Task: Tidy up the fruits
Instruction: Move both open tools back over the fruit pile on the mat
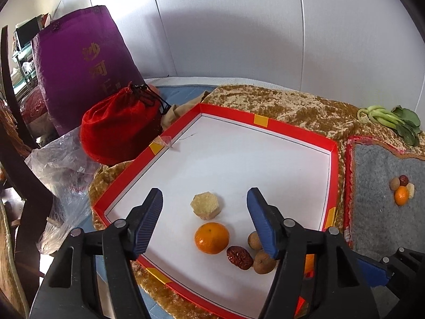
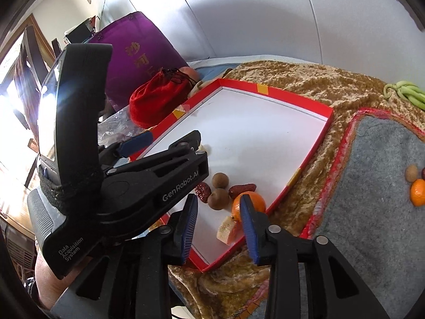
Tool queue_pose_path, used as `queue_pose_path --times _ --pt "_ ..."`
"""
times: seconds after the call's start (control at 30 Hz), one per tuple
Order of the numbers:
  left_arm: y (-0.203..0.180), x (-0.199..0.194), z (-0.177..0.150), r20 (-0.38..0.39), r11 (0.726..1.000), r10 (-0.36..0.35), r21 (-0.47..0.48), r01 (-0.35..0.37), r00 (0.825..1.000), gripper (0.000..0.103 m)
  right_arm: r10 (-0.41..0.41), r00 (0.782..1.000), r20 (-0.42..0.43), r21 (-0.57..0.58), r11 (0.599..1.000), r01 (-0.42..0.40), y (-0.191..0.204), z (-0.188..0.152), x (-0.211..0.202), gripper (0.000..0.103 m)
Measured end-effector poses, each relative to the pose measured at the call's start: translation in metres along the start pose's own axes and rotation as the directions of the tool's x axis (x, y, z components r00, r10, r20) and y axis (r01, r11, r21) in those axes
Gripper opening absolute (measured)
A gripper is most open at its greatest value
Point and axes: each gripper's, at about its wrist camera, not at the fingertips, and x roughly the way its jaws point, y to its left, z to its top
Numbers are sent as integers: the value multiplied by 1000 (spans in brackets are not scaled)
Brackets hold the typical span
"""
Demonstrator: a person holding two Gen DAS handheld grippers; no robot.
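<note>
Both grippers hang spread and empty over the red tray, the left gripper above the yellow chunk and orange, the right gripper above another chunk, so placing looks done; next likely calls for fetching the fruit pile at 3 o'clock.

Left gripper fingers apart above red tray, yellow chunk, tangerine, date

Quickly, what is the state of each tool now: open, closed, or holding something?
Left tool: open, holding nothing.
Right tool: open, holding nothing.
</note>
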Motion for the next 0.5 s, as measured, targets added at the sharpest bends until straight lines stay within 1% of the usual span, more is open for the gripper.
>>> queue_pose_path --times 0.07,0.13,0.17,0.3,0.37,0.4,0.5 --pt "-2 -4 2 19 1000 -7 -10 7 1000 66 -12 1000 6 1 1000 12 -4 1 -5 38" --pt "-3 -8 3 38 1000 -9 -29 10 999 73 -38 999 13 16 999 38 -13 4 -11 40" --pt "-4 -11 3 51 999 -11 -42 13 999 75 -46 999 16 29 999 45 -18 5 -14 41" --pt "-12 -19 5 85 999 -18 -47 22 996 76 -74 997 39 151 986 67 -55 10 -32 43" --pt "-20 -21 6 92 999 -19 -29 22 996 76 -84 995 49 211 975 71 -72 12 -41 43" --pt "-25 -23 6 96 1000 -23 -16 25 995 76 -89 995 54 245 967 74 -82 12 -47 45" --pt "-41 -27 5 110 999 -31 27 28 994 76 -114 991 69 330 940 85 -111 13 -66 45"
